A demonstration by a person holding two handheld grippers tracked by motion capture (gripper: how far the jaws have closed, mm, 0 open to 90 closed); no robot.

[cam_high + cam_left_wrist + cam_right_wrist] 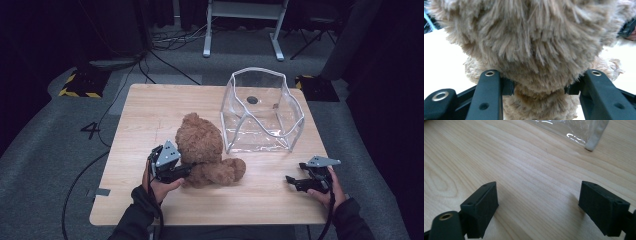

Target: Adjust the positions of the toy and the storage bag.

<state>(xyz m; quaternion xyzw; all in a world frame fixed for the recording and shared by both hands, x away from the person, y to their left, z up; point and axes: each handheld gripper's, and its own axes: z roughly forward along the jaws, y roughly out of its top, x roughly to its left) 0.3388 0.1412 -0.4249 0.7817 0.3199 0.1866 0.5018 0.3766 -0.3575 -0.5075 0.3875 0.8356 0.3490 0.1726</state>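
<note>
On the pale wooden table (pixel 150 115), the clear soft plastic bag with white piping (pixel 262 112) stands open but sagging, so its rim could fold shut under a load. Just in front lies the fluffy brown teddy bear (pixel 205 150); the left hand-held gripper (pixel 172 167) pinches only its plush, which may slip. The right hand-held gripper (pixel 300 182) rests open and empty. No legible writing on these things.

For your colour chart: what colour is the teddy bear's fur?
Light brown; the teddy bear shows it best in the high view.
</note>
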